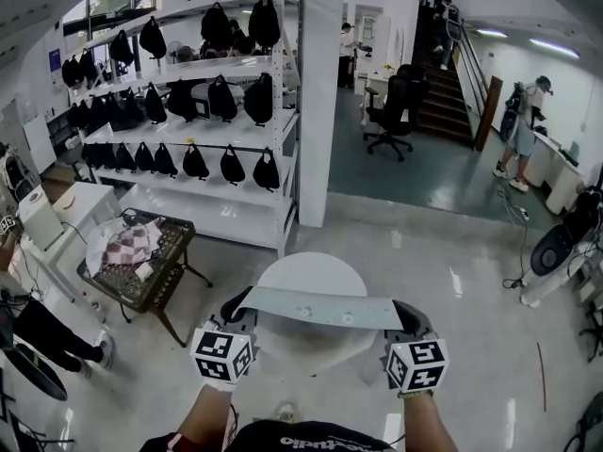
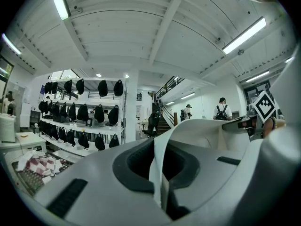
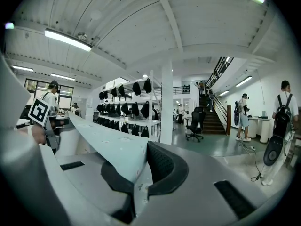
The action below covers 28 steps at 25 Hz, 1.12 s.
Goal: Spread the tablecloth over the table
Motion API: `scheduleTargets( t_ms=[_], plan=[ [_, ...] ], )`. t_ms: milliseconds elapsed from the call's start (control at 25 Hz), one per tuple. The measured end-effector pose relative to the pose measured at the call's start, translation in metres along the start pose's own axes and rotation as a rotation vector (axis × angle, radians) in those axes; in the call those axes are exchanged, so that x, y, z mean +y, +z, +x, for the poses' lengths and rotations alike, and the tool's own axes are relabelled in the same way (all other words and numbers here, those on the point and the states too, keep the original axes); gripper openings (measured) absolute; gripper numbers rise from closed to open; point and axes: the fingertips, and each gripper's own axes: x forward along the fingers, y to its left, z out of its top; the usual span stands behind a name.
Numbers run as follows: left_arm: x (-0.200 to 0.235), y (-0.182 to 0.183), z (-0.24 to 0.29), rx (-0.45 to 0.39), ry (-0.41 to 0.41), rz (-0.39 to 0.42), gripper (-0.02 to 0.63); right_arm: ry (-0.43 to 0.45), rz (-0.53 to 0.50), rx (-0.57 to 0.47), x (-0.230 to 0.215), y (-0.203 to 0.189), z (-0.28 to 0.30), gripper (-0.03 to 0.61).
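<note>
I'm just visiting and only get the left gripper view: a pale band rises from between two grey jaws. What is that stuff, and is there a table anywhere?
Observer: It's the tablecloth. The head view shows it pulled into a taut strip between the left gripper and the right gripper.
Operator: And the table?
Observer: A round white table stands just behind that strip in the head view, its top not yet covered.
Operator: Does the other side really hold the cloth?
Observer: Yes. In the right gripper view the jaws are shut on the cloth's other end.
</note>
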Motion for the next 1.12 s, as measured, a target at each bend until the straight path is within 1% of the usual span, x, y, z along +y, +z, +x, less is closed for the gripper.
scheduleTargets(
  t_ms=[480, 720, 1120],
  plan=[
    [0.053, 0.003, 0.052, -0.002, -0.026, -0.016, 0.02, -0.023, -0.006, 0.005, 0.006, 0.02, 0.067, 0.028],
    [0.079, -0.005, 0.075, 0.004, -0.033, -0.028, 0.02, -0.029, -0.011, 0.011, 0.01, 0.024, 0.102, 0.028],
    [0.117, -0.014, 0.098, 0.007, -0.039, -0.057, 0.02, -0.035, -0.03, 0.02, 0.023, 0.031, 0.143, 0.028]
  ],
)
